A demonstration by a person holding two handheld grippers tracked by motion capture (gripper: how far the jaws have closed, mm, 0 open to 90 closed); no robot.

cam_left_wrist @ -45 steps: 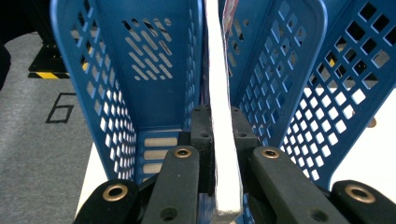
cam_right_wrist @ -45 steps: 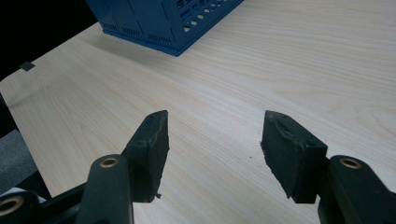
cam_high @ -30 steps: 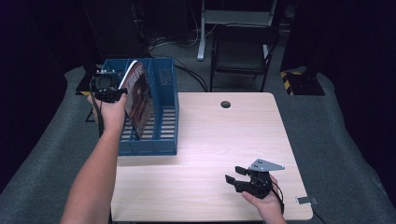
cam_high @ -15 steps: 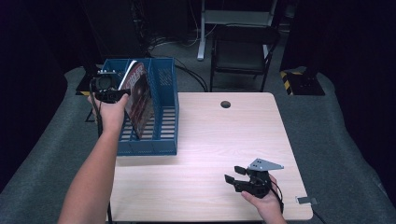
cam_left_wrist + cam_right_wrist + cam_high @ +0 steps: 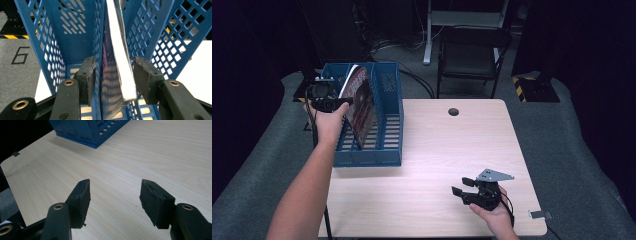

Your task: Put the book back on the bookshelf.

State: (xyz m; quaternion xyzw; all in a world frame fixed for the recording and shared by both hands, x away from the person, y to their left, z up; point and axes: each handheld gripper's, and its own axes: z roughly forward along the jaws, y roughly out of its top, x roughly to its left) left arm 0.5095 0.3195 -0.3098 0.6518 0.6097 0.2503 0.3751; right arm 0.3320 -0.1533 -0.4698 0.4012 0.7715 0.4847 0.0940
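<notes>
Two hand-held grippers work at a pale wooden table [image 5: 437, 150], one at each end of the scene. Nearest the camera, at the table's near right, the right gripper [image 5: 464, 186] sits low over the wood in a person's hand, its black jaws spread apart with only bare tabletop between them; the right gripper view shows the two pads well apart above the wood grain, holding nothing. A small grey tab [image 5: 540, 215] lies at the table's near right corner, just beside that hand.

Farther back on the left, a bare forearm reaches up the table's left edge to the left gripper [image 5: 337, 102], held at the far left end of a blue perforated file rack [image 5: 389, 125]. The rack stands on the table's far left corner. A thick book [image 5: 120, 62] with a dark glossy cover stands on edge in one of its slots, leaning slightly. In the left gripper view the book's white page edge sits between the two jaws; the jaws have just been opening, and a narrow gap shows between each pad and the book, so the grip is released.

A round cable hole [image 5: 453, 111] marks the table's far edge. Beyond it, a dark folding chair [image 5: 472, 55] stands on grey carpet.
</notes>
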